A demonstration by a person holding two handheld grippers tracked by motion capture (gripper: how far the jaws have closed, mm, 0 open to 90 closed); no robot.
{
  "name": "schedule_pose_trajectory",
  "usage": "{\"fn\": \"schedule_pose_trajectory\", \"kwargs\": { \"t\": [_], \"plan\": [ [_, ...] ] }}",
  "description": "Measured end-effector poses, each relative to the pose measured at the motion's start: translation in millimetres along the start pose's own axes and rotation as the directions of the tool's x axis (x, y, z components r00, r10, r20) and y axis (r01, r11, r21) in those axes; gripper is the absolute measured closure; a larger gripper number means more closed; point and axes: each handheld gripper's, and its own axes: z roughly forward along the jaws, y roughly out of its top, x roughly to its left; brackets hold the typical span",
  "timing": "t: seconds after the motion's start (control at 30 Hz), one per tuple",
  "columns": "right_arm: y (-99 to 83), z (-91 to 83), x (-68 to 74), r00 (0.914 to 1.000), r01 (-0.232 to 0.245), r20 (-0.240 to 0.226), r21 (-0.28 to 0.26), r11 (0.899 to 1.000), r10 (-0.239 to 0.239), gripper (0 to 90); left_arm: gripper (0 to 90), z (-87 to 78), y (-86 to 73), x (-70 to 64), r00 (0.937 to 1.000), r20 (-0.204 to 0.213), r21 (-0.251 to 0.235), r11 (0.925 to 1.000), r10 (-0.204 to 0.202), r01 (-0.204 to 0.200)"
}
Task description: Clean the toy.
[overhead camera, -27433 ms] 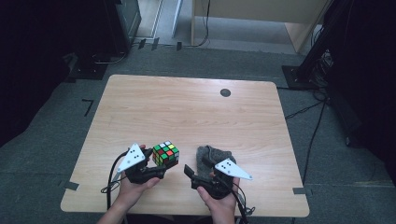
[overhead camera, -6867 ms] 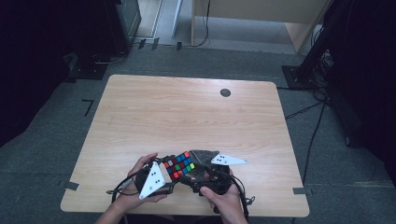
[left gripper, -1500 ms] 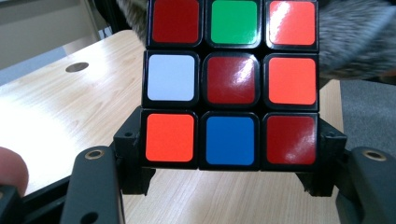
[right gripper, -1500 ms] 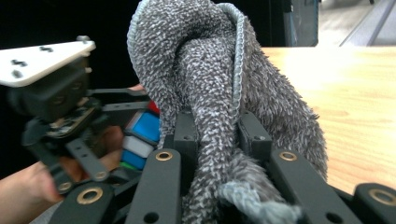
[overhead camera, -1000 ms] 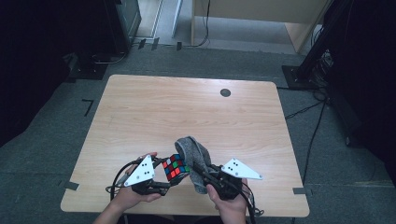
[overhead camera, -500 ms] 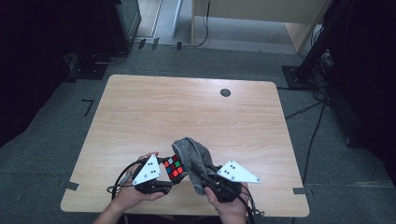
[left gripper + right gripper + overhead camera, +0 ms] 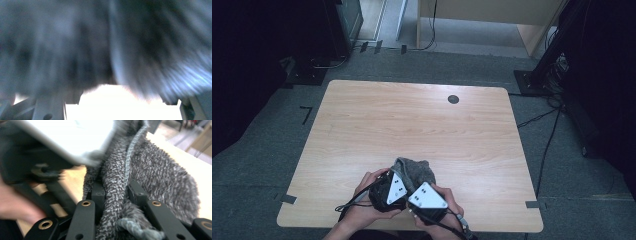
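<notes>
A grey fuzzy cloth [image 7: 414, 170] lies bunched near the table's front edge, just ahead of both grippers. My right gripper [image 7: 426, 195] is shut on a fold of the cloth [image 7: 160, 177], with the jaws [image 7: 116, 190] pinching it between them. My left gripper [image 7: 392, 187] sits close against the right one, its front end under the cloth. The left gripper view is a blur of grey cloth [image 7: 100, 45] very close up, and its jaws are hidden. In the right gripper view, the left gripper's black body [image 7: 37, 167] is at the upper left.
The wooden table [image 7: 422, 125] stretches away beyond the hands, with a small dark round hole [image 7: 453, 99] near its far edge. Cables trail from both grippers over the front edge. Dark floor and stands surround the table.
The coloured cube that showed between the grippers is now covered by the cloth. Both grippers have drawn closer together, the right one moving left with the cloth.
</notes>
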Motion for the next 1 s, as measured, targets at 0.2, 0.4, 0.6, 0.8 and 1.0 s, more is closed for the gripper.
{"fn": "schedule_pose_trajectory", "kwargs": {
  "t": [0.2,0.4,0.6,0.8,1.0],
  "plan": [
    [0.1,-4.4,-2.3,0.9987,-0.046,-0.022,-0.02,0.999,0.045,71.8,34.0,-1.0,-1.1,2.6,0.9995,0.029,-0.03,0.9995,-0.01,0.011],
    [-1.8,-11.8,-28.0,0.9894,-0.145,-0.01,-0.063,0.987,0.145,72.0,34.1,-8.4,-4.1,12.7,0.9975,0.057,-0.074,0.9962,-0.042,0.046],
    [-11.9,-17.9,-57.9,0.9159,-0.373,-0.209,-0.128,0.919,0.343,72.0,34.1,-22.4,-8.5,24.9,0.9866,0.142,-0.229,0.9671,-0.08,0.111],
    [-19.0,-15.2,-63.6,0.9078,-0.396,-0.199,-0.117,0.911,0.369,72.0,34.0,-37.4,-14.7,33.4,0.979,0.197,-0.375,0.9189,-0.051,0.123],
    [-1.4,-30.6,-50.5,0.9033,-0.384,-0.289,-0.214,0.898,0.317,71.7,34.0,-34.1,-14.4,26.0,0.9836,0.18,-0.367,0.9269,-0.014,0.081]
  ]
}}
